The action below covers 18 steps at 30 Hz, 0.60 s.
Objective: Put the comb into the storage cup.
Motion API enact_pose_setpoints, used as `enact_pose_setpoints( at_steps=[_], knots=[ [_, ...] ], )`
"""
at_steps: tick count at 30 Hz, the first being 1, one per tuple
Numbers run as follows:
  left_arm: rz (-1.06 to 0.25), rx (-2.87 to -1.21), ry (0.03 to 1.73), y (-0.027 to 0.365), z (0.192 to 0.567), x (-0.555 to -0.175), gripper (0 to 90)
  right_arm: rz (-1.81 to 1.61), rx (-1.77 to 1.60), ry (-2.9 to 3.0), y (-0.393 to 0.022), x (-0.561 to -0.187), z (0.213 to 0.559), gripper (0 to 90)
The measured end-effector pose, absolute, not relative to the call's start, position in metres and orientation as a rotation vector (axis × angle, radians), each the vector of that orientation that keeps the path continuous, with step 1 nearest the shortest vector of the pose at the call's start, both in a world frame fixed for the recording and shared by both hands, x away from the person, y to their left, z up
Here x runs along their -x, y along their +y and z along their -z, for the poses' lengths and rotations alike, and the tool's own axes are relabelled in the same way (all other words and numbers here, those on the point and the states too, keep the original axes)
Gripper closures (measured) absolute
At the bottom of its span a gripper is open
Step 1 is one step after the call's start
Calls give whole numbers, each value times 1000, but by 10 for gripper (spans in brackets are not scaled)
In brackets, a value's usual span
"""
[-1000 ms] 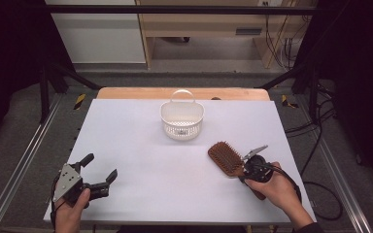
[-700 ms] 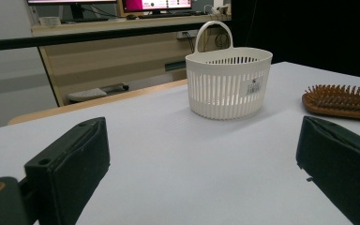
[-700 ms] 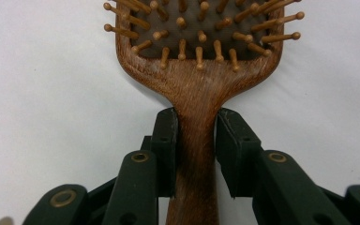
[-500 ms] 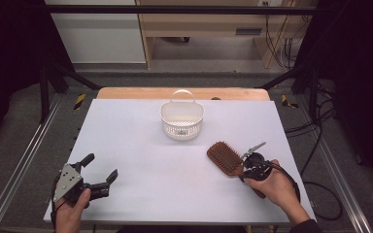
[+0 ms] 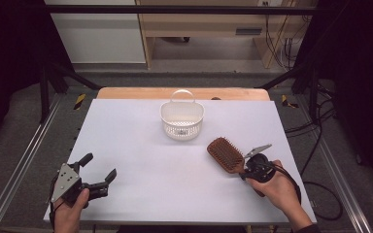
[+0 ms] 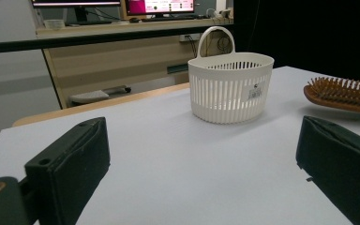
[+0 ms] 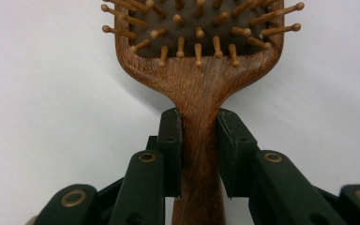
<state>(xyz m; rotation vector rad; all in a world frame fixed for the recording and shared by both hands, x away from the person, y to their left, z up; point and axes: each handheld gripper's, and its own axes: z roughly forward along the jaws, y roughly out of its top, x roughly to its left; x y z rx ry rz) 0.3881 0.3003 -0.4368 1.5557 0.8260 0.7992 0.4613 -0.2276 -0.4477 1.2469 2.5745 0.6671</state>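
Hairbrush, bristles up, lies head toward the white basket, nothing between; my right gripper clamps its handle, my left gripper gapes empty.

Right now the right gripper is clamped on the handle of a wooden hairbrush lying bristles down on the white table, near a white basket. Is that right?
Not quite: the wooden hairbrush lies bristles up, not down. The right gripper view shows the ball-tipped pins pointing up at the camera, and the left gripper view shows them standing upward too. The rest holds: the right gripper is clamped on its handle, on the white table, near the white basket.
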Motion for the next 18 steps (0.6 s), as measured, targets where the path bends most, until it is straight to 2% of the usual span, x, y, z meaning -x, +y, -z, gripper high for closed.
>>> enact_pose_setpoints(
  at_steps=[9, 14, 18],
  knots=[
    [-734, -1513, 808, 283, 420, -384, 29, -881, -1157, 2466, -219, -454, 428, 729],
    [-681, -1510, 753, 257, 400, -392, 25, -1022, -1106, 2373, -207, -454, 415, 730],
    [-628, -1511, 712, 226, 380, -412, 23, -1099, -1068, 2327, -198, -456, 407, 730]
  ],
)
